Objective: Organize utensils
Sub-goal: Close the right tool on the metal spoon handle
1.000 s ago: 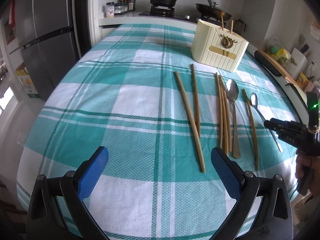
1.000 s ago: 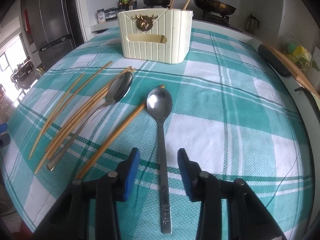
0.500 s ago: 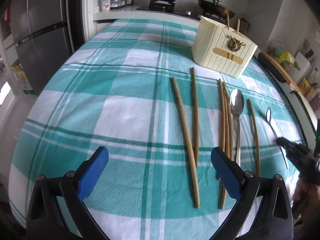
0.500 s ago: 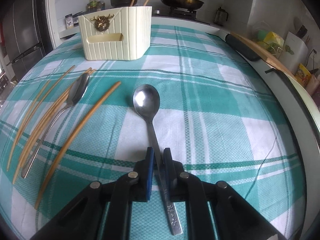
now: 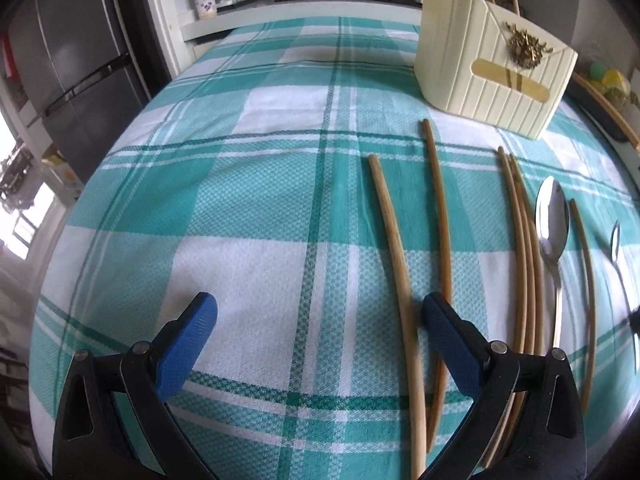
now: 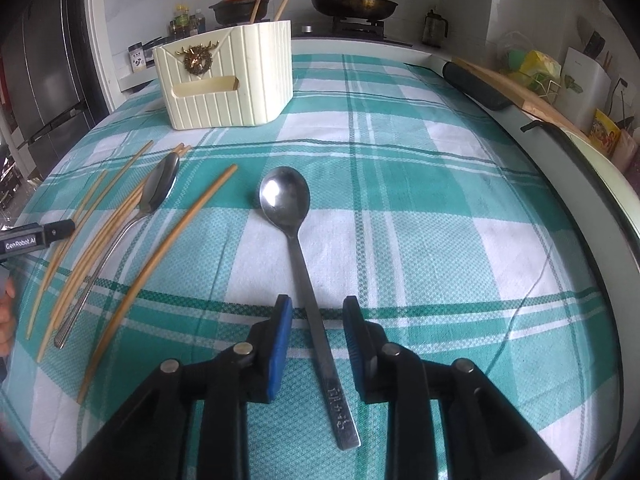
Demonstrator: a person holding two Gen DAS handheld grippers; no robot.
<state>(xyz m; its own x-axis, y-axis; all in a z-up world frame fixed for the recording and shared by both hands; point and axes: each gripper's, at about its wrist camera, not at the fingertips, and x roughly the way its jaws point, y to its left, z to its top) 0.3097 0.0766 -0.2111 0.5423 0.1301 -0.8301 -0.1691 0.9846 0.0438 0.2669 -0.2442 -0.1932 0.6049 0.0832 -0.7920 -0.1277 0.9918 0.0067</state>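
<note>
A cream utensil holder [image 5: 492,76] [image 6: 228,80] stands at the back of the checked tablecloth with two chopsticks in it. My left gripper [image 5: 320,320] is open wide and low over the cloth. One wooden chopstick [image 5: 394,248] lies between its pads, and another [image 5: 440,216] runs under the right pad. Further right lie a bundle of chopsticks [image 5: 524,240], a steel spoon [image 5: 554,220] and a single chopstick [image 5: 584,264]. A second spoon [image 6: 285,196] lies flat on the cloth. Its handle passes between the pads of my right gripper [image 6: 316,312], whose jaws are opening and do not touch it.
A fridge [image 5: 80,80] stands to the left. A stove with a pot and a pan [image 6: 352,0] is behind the table. A wooden board [image 6: 516,84] and packets line the counter on the right, past the table's edge [image 6: 600,184]. Part of the left gripper [image 6: 40,236] shows at the left of the right wrist view.
My right gripper closed on the spoon's handle, then opened again, and the spoon still lies on the cloth. My left gripper moved lower and closer to the leftmost chopsticks.
</note>
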